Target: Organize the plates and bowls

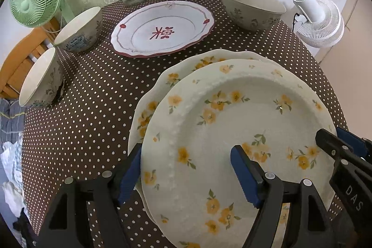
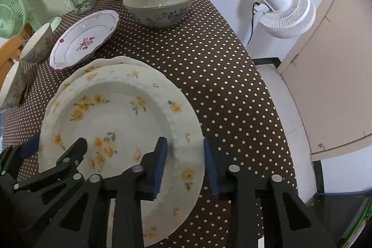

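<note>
Left tool (image 1: 186, 169): jaws wide, straddling the left rim of the top plate (image 1: 244, 131); one pad outside the rim, one over the plate face; no pad visibly pressing.
Right tool (image 2: 186, 162): jaws narrow, either side of the top plate's right rim; contact with the rim cannot be told.
Top plate: yellow-flowered, resting on a matching lower plate (image 1: 186, 64), offset toward the near edge of the worktop (image 1: 93, 131).
Red plate (image 1: 162, 29): flat on the worktop, just beyond the stack, apart from it.
Large bowl (image 2: 160, 4): upright at the far right, well apart from the stack.
Small bowls: one (image 1: 80, 29) beside the red plate, another (image 1: 41, 80) nearer the left edge.
Step in hand: likely seating the top plate on the stack, both tools at opposite rims.
Next move: likely requires centring the top plate over the lower one, then clearing both tools outward without dragging the rim.
Risk: the overhanging plate may slide if one side frees first.
</note>
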Available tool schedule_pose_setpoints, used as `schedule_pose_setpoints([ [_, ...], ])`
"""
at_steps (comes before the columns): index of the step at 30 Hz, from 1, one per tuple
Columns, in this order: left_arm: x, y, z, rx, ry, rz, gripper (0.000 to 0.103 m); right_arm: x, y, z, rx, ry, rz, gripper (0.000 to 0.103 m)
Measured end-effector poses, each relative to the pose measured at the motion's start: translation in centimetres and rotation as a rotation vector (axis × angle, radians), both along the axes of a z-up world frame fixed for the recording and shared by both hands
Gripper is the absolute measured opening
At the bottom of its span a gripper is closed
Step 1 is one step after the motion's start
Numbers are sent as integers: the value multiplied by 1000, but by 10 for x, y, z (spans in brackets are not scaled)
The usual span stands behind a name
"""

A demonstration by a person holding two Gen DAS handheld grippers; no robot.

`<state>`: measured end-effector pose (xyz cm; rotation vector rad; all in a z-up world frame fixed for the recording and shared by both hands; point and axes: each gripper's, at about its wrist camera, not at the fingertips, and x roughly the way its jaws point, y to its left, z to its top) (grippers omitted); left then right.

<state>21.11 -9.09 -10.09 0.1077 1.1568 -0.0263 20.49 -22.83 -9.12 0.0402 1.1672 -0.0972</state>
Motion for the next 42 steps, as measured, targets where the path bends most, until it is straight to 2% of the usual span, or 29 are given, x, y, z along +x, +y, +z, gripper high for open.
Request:
schedule_pose_setpoints([
  [3, -4, -6, 4, 57, -25, -8, 83, -1, 7, 5, -19, -26, 23, 33],
  [13, -1, 3, 9, 3, -10, 1, 87, 14, 14, -1, -5, -11, 31, 33],
  [25, 9, 11, 9, -29, -17, 4, 90, 31, 28, -3, -50, -42, 60, 36],
  [37, 2, 15, 10, -40, -11, -46, 93, 20, 29, -4, -66, -18, 15, 37],
  [42, -3, 20, 20, -87, -14, -76, 94, 14, 28, 4, -24, -13, 2, 41],
])
